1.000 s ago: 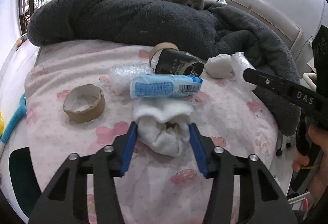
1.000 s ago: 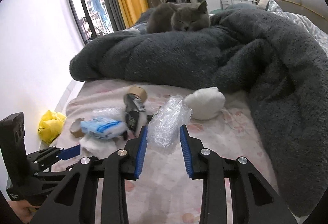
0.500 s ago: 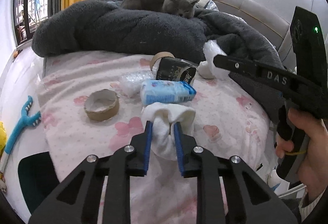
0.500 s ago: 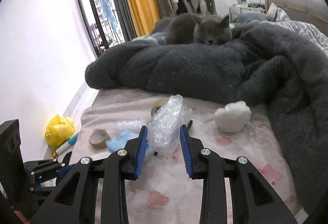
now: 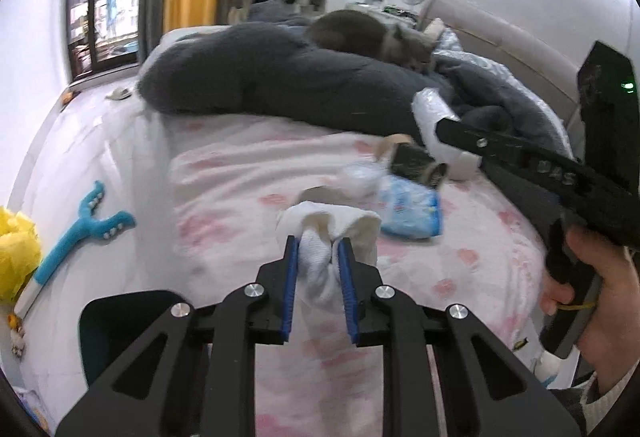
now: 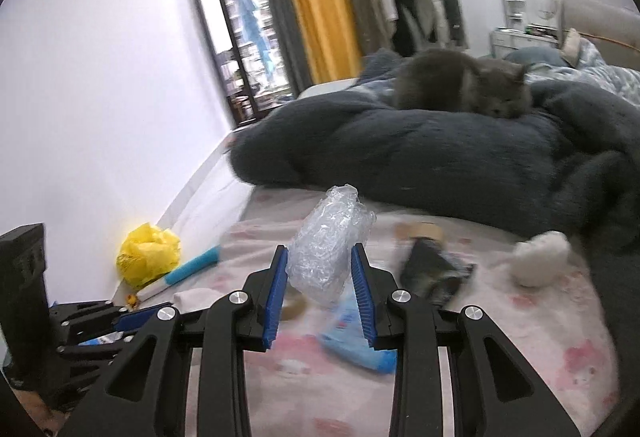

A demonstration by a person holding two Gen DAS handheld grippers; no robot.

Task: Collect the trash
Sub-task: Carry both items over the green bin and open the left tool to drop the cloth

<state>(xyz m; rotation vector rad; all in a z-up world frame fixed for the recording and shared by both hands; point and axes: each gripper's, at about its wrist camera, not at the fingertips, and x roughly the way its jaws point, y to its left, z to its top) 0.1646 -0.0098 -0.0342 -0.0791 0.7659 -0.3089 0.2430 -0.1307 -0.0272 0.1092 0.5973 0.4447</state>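
Note:
My left gripper (image 5: 318,247) is shut on a crumpled white tissue (image 5: 320,257) and holds it above the pink bed sheet (image 5: 240,173). My right gripper (image 6: 320,255) is shut on a wad of clear bubble wrap (image 6: 328,241), lifted off the bed; it also shows in the left wrist view (image 5: 430,117). On the sheet lie a blue-and-white packet (image 5: 412,213), a black packet (image 5: 416,165), a cardboard tape roll (image 5: 390,147), a clear plastic wad (image 5: 360,175) and a white tissue ball (image 6: 542,263).
A grey cat (image 6: 460,85) lies on a dark grey blanket (image 5: 280,81) at the back of the bed. On the floor to the left are a yellow plastic bag (image 6: 146,261), a blue toy (image 5: 80,229) and a dark bin (image 5: 104,321).
My left gripper closed on the tissue and lifted it, swinging left. My right gripper rose and swung left with the bubble wrap.

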